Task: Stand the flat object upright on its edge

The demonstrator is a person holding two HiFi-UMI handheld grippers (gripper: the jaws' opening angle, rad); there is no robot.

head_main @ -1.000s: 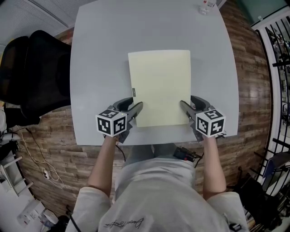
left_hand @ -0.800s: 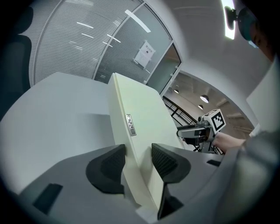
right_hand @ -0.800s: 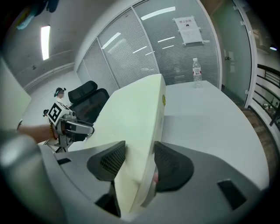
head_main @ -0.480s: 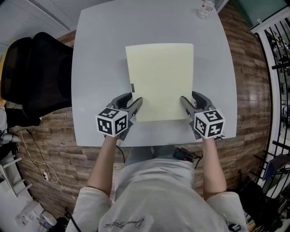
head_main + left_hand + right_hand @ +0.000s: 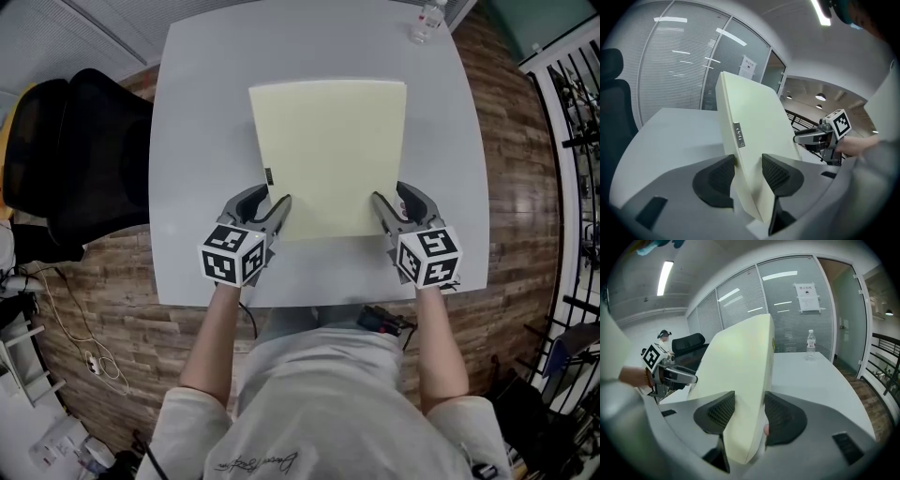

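"What's the person doing with those two claws?"

"The left claw (image 5: 267, 200) has bitten onto the left side of the pale yellow board (image 5: 328, 150), down by the corner nearest the person. Both its pads press on the board."

"And the other one?"

"The right claw (image 5: 394, 198) does the same on the right side. Its pads squeeze the board too."

"Is the board lying flat on the grey table (image 5: 206, 112)?"

"No, it leans. Its far edge is up in the air and its near edge is down low by the claws. I can't tell if that low edge touches the table."

"What's that little shiny thing on it?"

"A small tag (image 5: 738, 135) on the board's left edge, just past the left claw."

"Anything else there?"

"A water bottle (image 5: 427, 17) stands at the far corner of the table, well apart from the board. A black chair (image 5: 84, 141) sits beside the table on the person's left."
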